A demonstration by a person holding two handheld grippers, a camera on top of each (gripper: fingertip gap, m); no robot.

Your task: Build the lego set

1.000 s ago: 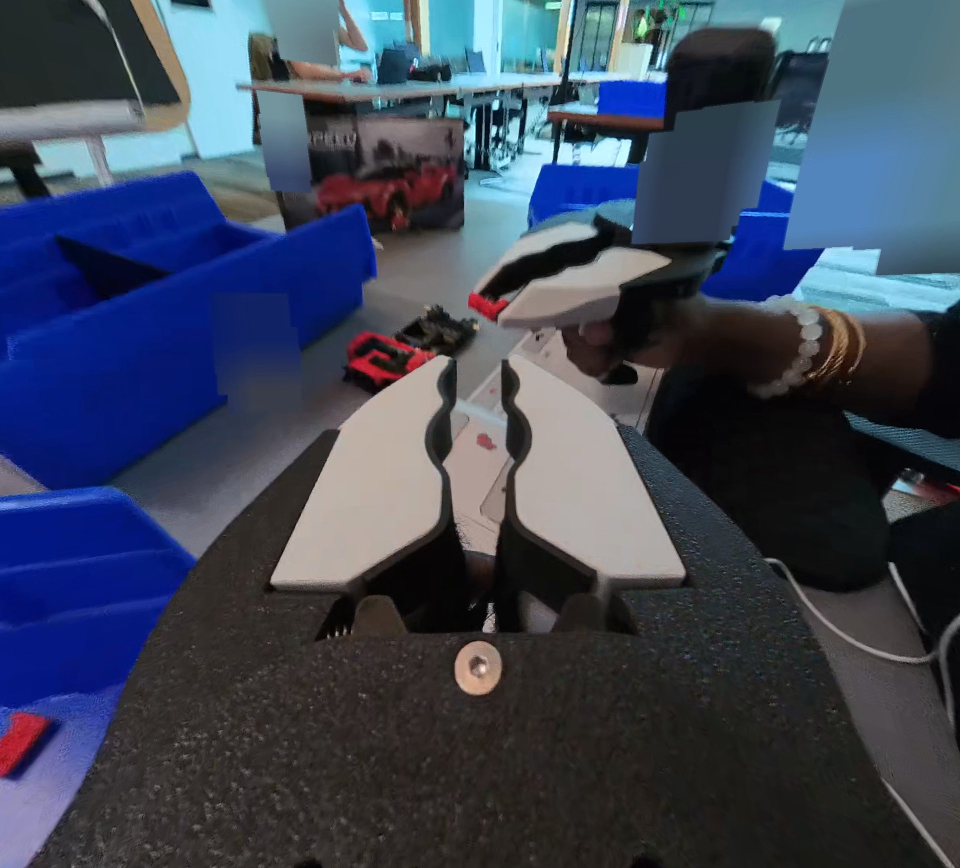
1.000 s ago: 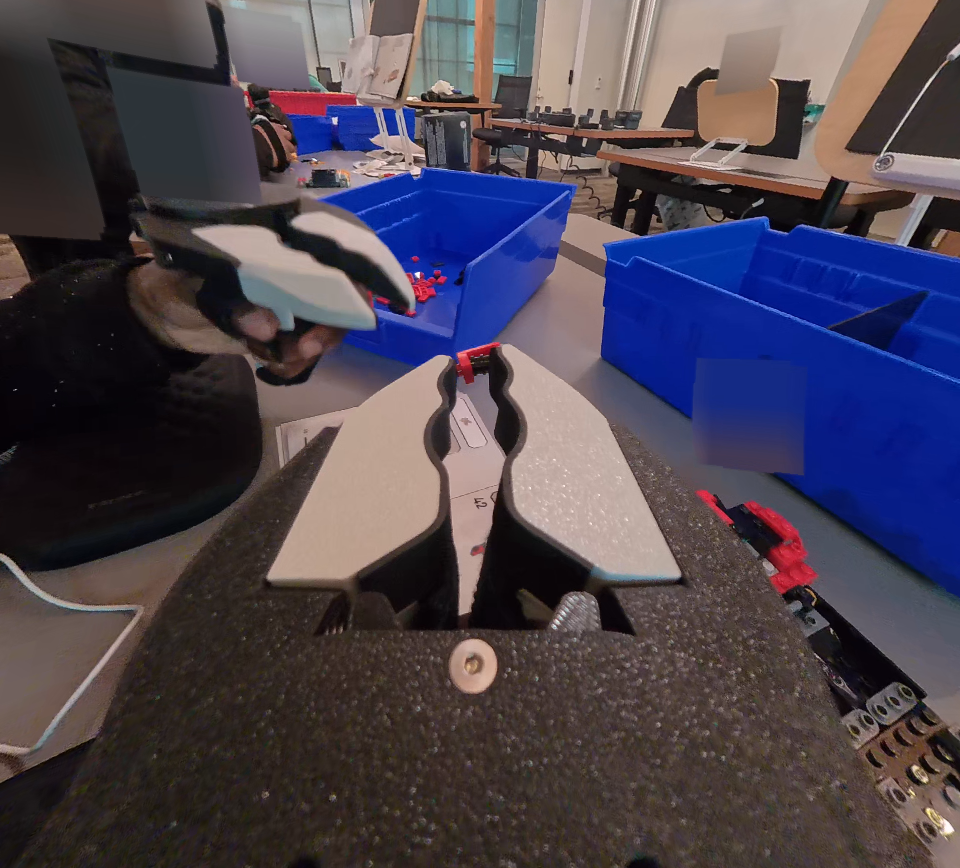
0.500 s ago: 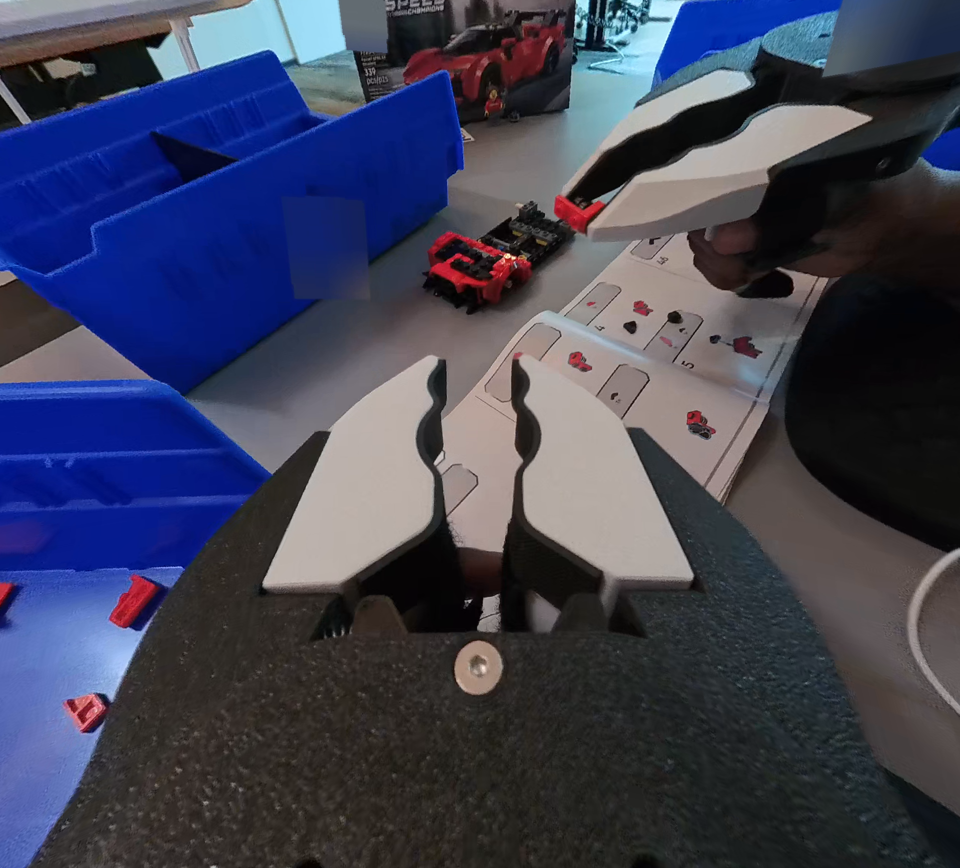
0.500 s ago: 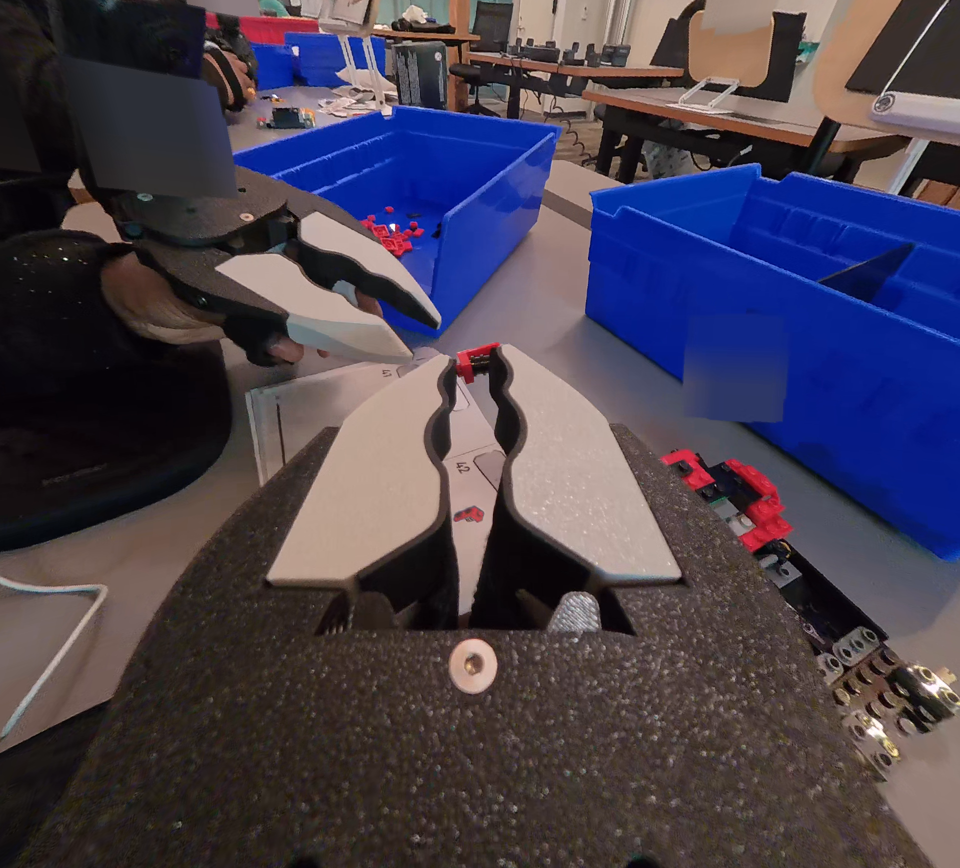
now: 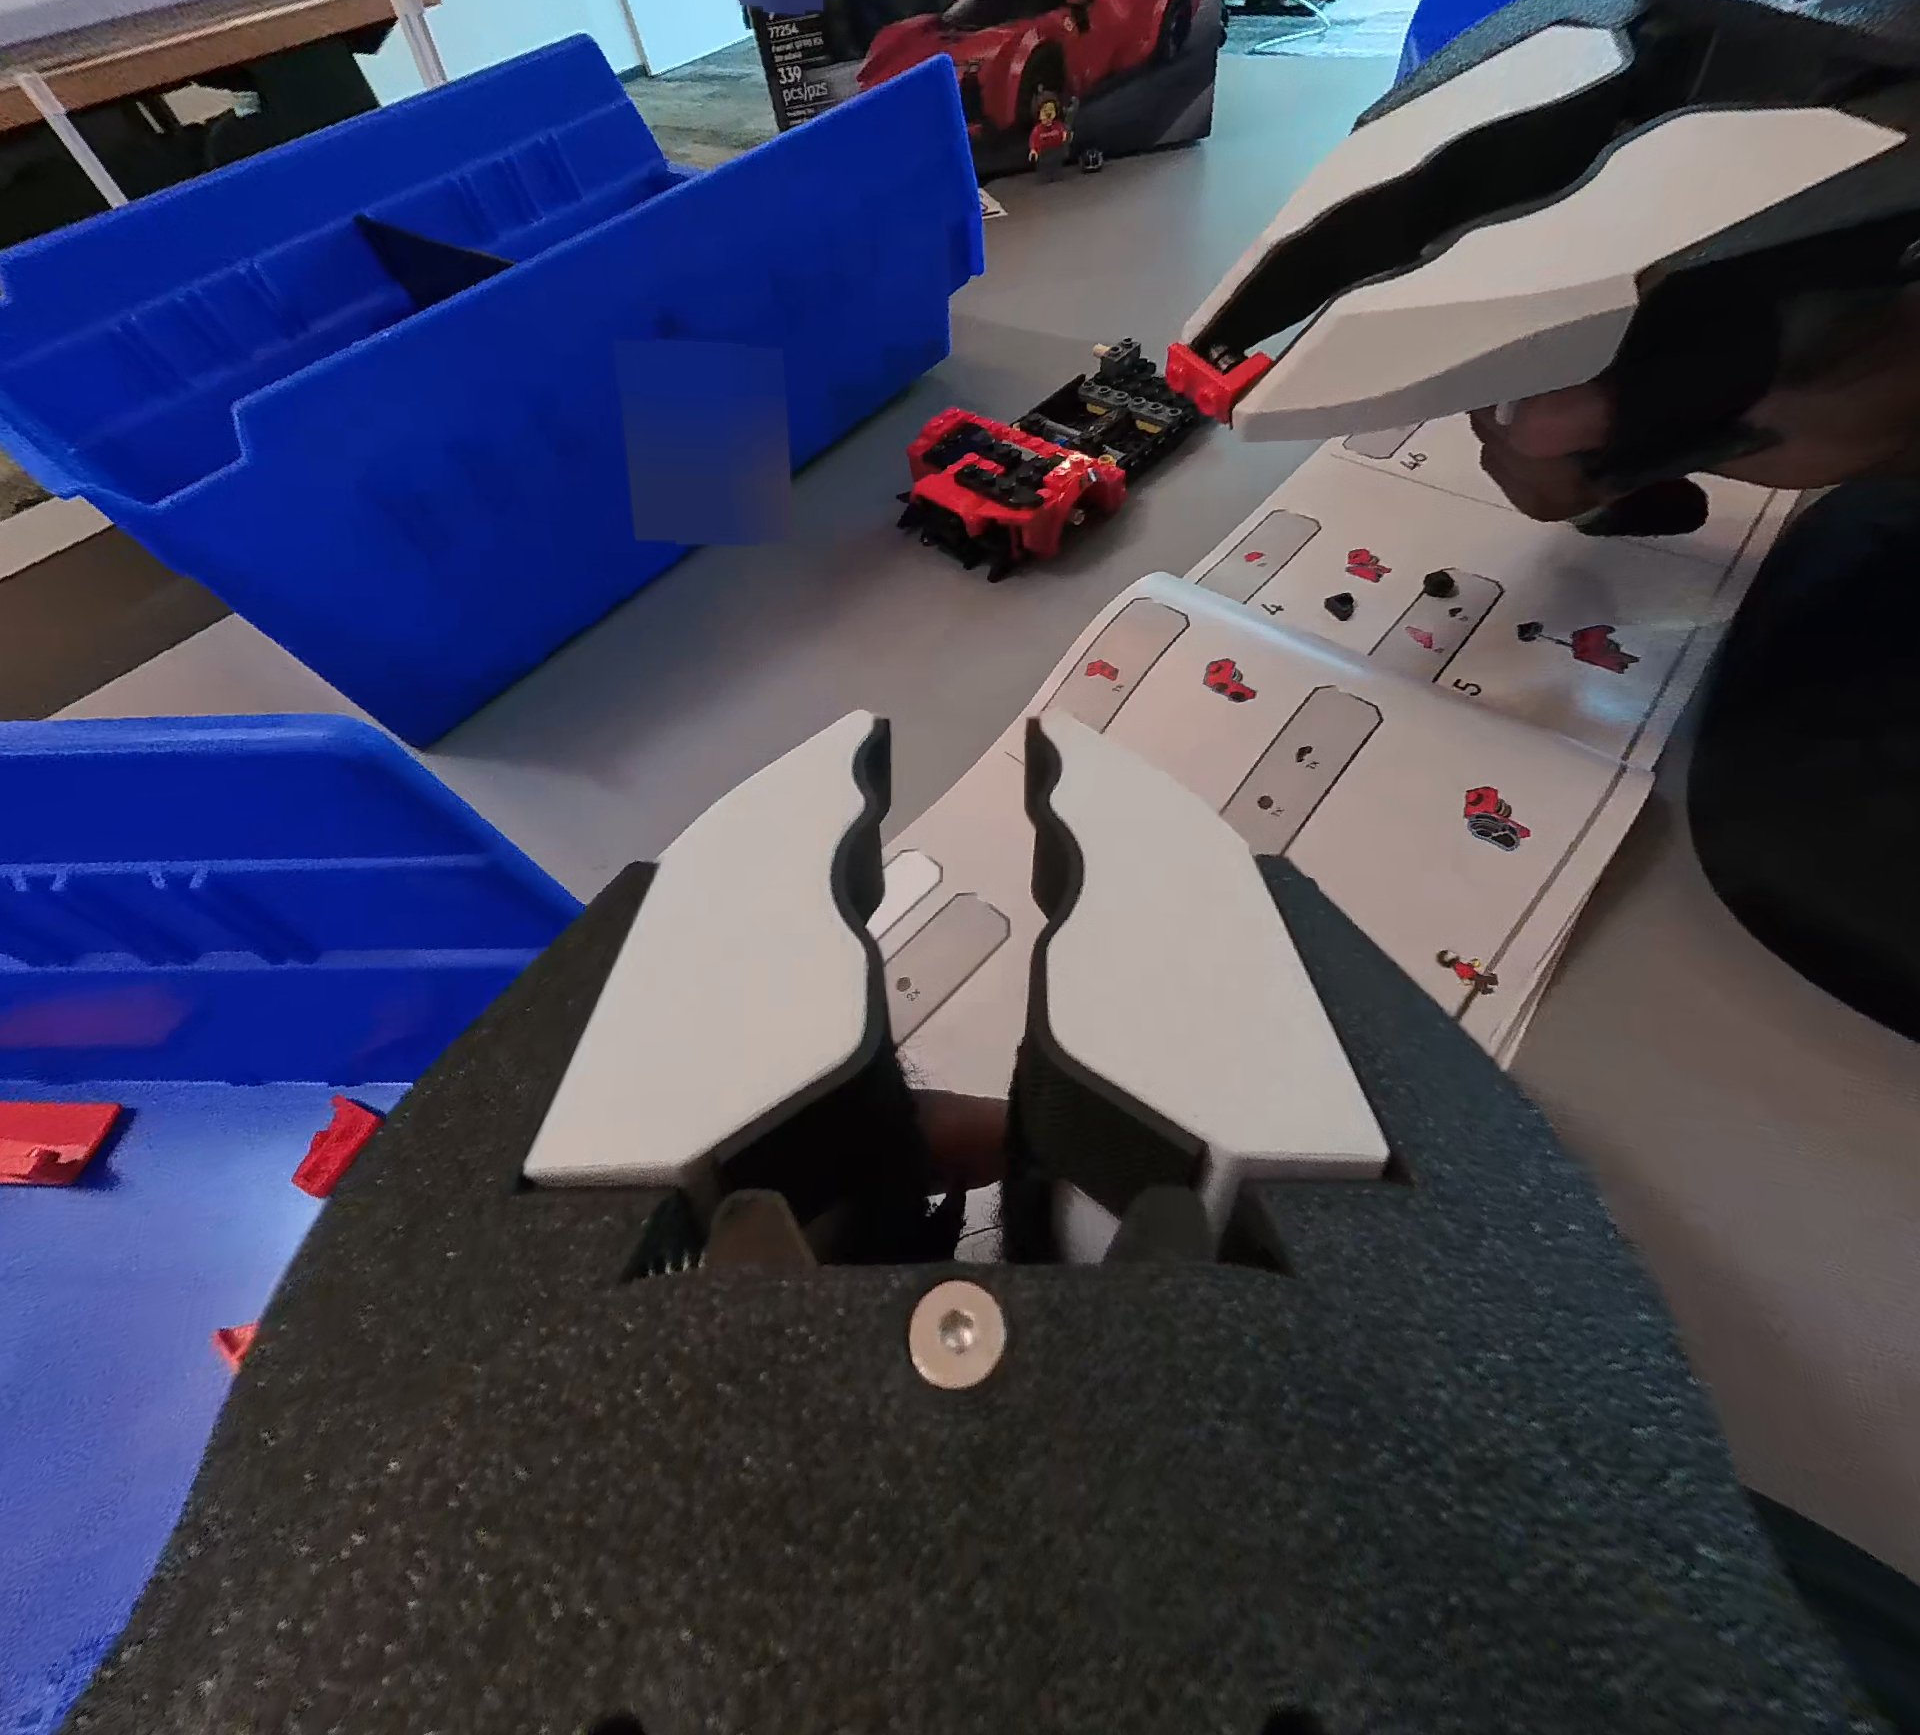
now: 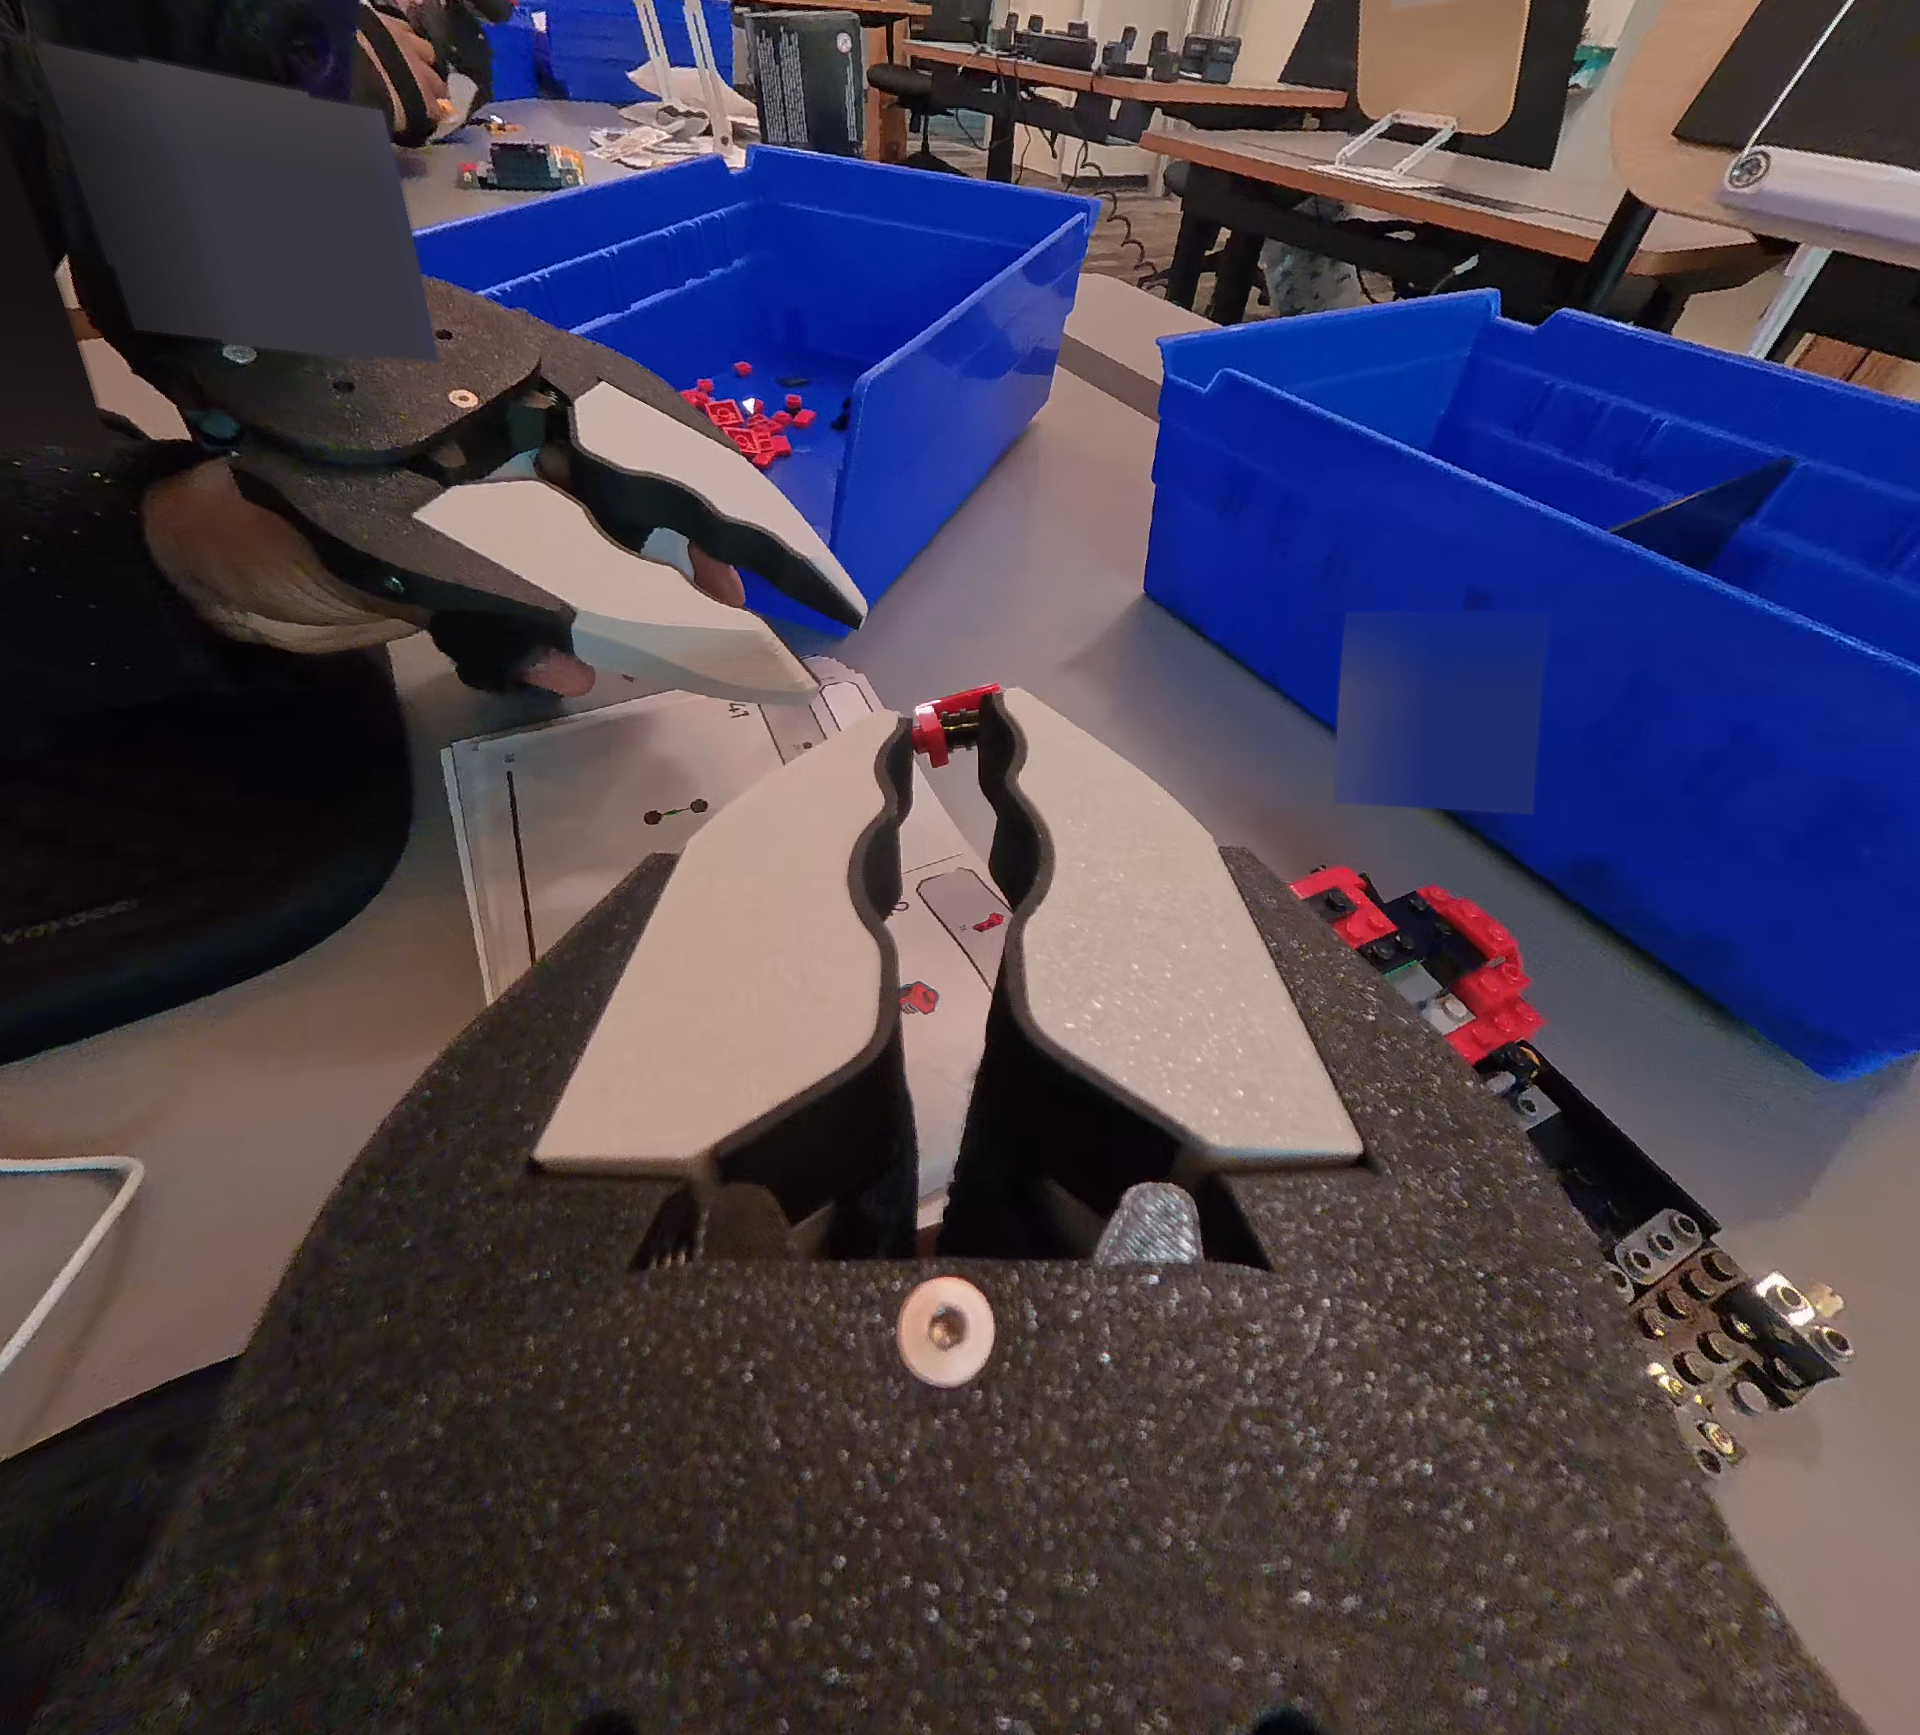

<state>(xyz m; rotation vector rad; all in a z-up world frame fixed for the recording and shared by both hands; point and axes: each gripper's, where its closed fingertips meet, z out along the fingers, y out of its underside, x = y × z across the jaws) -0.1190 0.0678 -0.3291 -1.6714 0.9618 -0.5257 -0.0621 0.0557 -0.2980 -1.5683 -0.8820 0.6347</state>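
Left wrist view: our left gripper (image 5: 956, 750) is parted, empty, above the instruction sheet (image 5: 1351, 750); half-built car (image 5: 1039, 459) lies just beyond the sheet. Right wrist view: our right gripper (image 6: 961, 717) pinches a small red piece (image 6: 948, 721) above the sheet (image 6: 623, 802), car (image 6: 1455, 989) beside it

L tool (image 5: 956, 740) empty, gapped; R tool (image 5: 1231, 381) pinches red piece (image 5: 1205, 376) nr car build (image 5: 1039, 464).

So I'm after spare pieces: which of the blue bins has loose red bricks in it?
The open-fronted blue bin beside the left tool; red bricks litter its floor. The divided blue bin shows none.
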